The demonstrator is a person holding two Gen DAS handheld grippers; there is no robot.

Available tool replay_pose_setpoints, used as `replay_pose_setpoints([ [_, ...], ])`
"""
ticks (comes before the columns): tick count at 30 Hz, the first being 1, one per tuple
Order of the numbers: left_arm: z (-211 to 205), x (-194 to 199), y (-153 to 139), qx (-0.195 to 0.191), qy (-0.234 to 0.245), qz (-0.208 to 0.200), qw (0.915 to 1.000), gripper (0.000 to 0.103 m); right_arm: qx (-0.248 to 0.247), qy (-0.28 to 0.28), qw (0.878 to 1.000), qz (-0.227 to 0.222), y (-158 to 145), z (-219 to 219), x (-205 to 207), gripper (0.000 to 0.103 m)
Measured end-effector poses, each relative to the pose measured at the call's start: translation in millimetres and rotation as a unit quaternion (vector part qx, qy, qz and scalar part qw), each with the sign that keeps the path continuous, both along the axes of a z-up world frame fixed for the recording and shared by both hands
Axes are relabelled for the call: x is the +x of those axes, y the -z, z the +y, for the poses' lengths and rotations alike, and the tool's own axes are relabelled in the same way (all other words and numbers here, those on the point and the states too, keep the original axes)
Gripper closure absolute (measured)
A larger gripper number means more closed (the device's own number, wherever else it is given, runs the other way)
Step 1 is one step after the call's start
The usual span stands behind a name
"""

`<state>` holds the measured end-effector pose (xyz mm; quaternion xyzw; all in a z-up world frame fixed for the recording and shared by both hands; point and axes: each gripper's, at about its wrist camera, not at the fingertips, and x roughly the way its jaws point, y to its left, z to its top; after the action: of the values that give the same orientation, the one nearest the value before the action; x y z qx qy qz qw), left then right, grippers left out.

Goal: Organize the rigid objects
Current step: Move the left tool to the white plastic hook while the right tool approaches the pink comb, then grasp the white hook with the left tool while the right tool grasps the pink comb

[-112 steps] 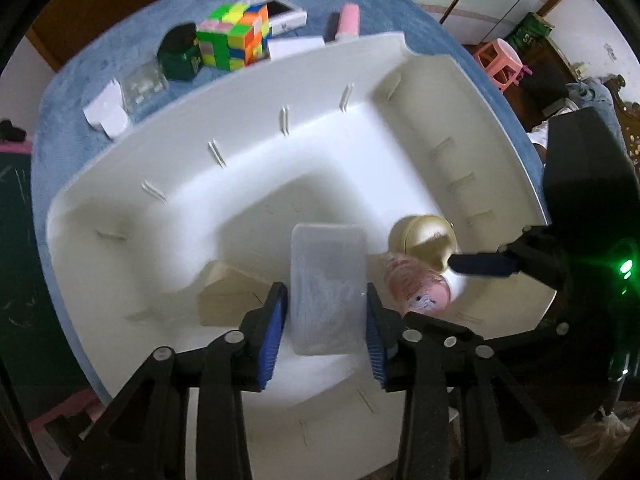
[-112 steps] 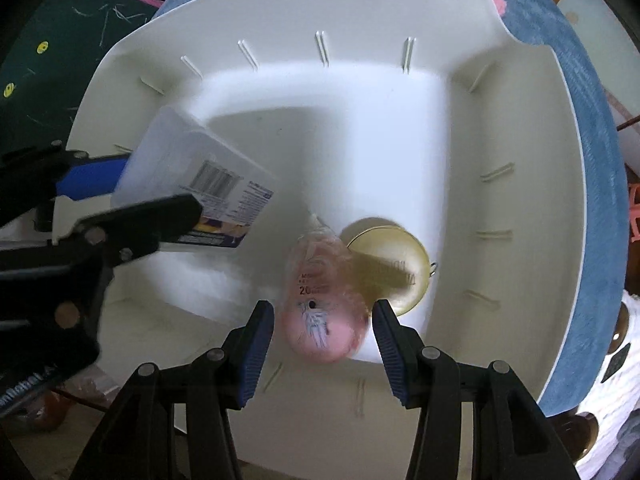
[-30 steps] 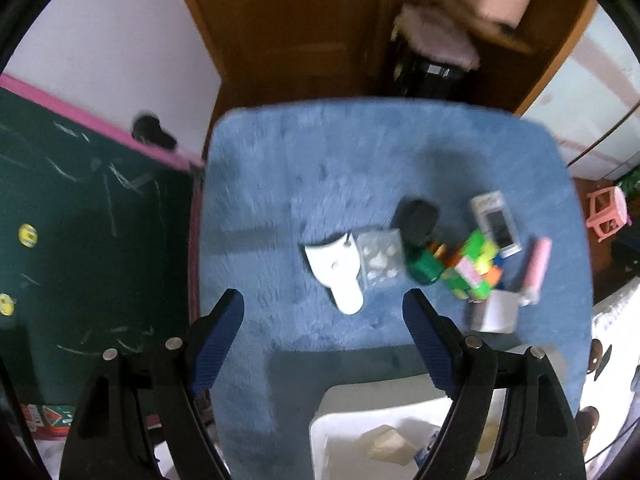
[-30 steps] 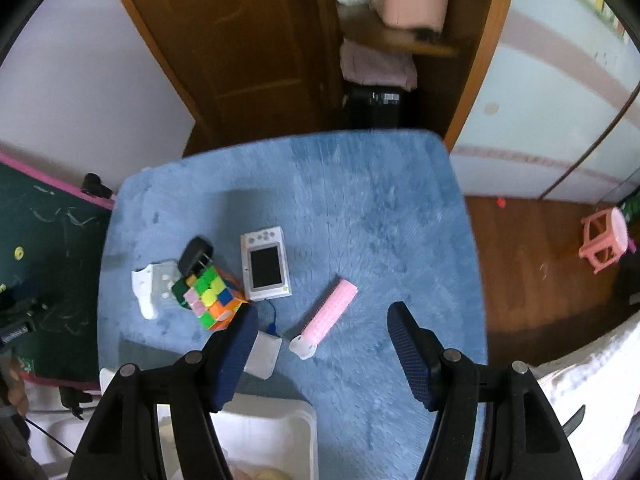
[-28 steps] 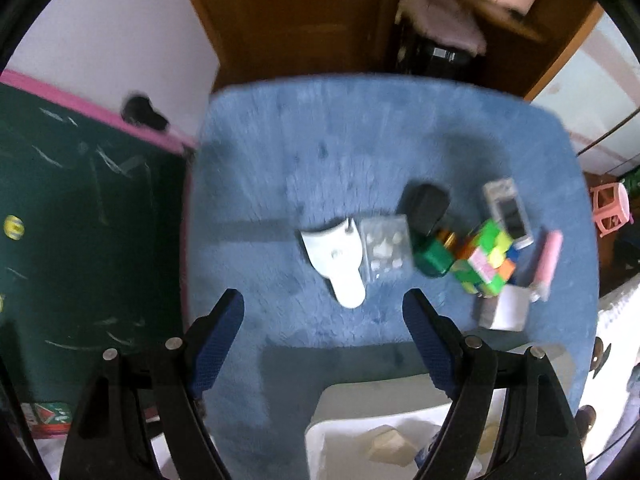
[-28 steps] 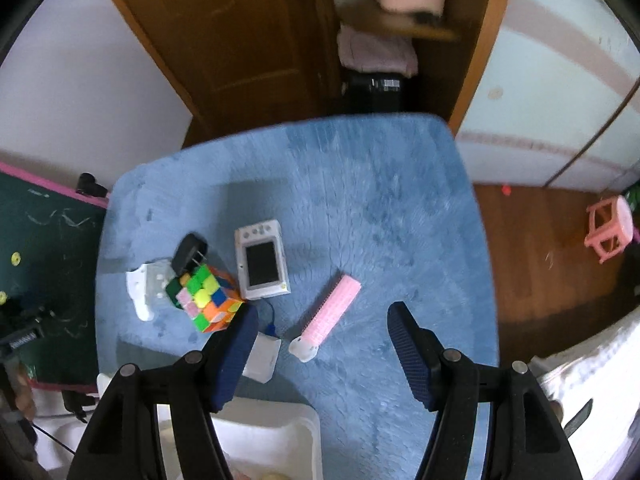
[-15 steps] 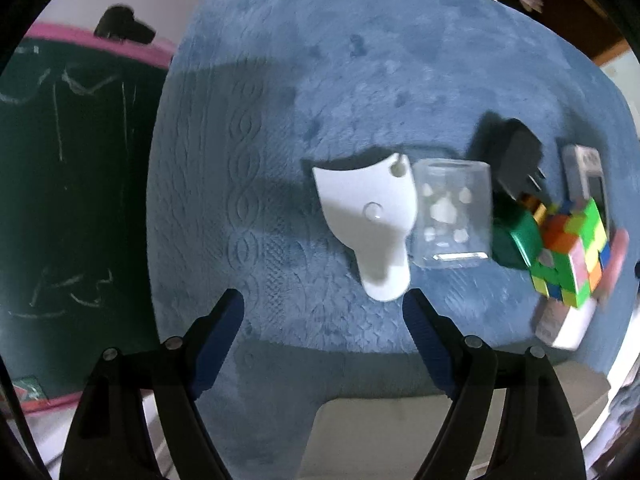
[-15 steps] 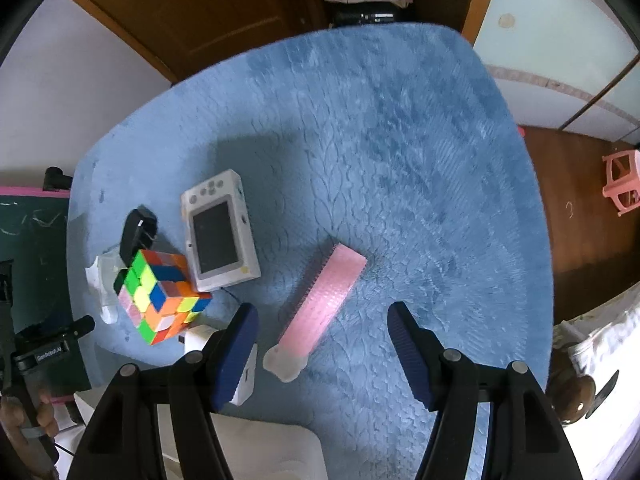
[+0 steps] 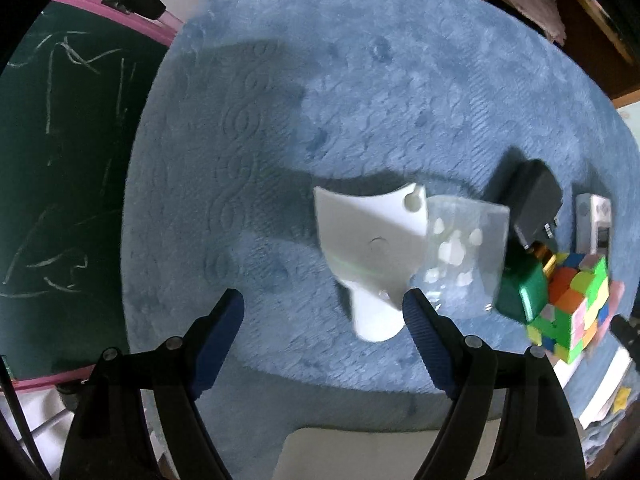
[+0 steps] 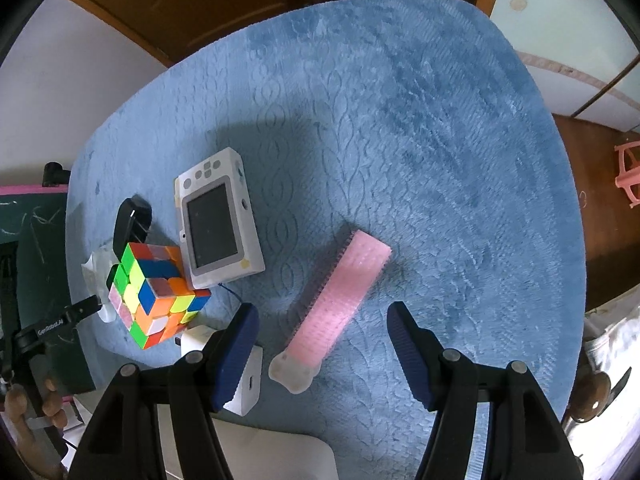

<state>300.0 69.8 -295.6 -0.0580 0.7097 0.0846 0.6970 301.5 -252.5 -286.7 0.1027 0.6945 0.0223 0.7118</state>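
On the blue fleece cloth (image 9: 280,120) lies a white plastic scoop-shaped piece (image 9: 370,256), with a clear small case (image 9: 464,254) touching its right side. My left gripper (image 9: 324,312) hangs open above the cloth, its right finger over the white piece's lower edge. In the right wrist view a pink comb-like brush (image 10: 340,304) lies diagonally between the open fingers of my right gripper (image 10: 322,326). Left of it sit a small white camera (image 10: 218,220), a colour cube (image 10: 154,288), a black plug (image 10: 130,220) and a white charger (image 10: 244,384).
A green block (image 9: 520,288) sits between the clear case and the cube (image 9: 572,304). The white bin's rim (image 9: 360,452) shows at the bottom edge of both views. A dark green chalkboard (image 9: 60,160) lies left of the cloth; a wooden floor and pink stool (image 10: 628,172) are at right.
Both grippers have come down closer to the cloth, so the objects look larger. The white piece now sits by my left gripper's right finger and the pink brush between my right gripper's fingers.
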Motion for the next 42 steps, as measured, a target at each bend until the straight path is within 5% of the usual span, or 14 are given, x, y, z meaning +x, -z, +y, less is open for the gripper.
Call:
replay_pose_setpoints([
  [24, 36, 39, 19, -0.014, -0.103, -0.015, 0.9944, 0.021, 0.008, 0.002, 1.0, 0.015, 19, 20, 12, 0.049],
  [35, 53, 30, 24, -0.034, -0.168, -0.037, 0.9846, 0.02, 0.006, 0.004, 1.0, 0.021, 24, 18, 14, 0.049],
  [42, 52, 20, 28, -0.007, -0.18, -0.051, 0.9823, 0.024, -0.008, 0.008, 1.0, 0.025, 27, 16, 13, 0.062],
])
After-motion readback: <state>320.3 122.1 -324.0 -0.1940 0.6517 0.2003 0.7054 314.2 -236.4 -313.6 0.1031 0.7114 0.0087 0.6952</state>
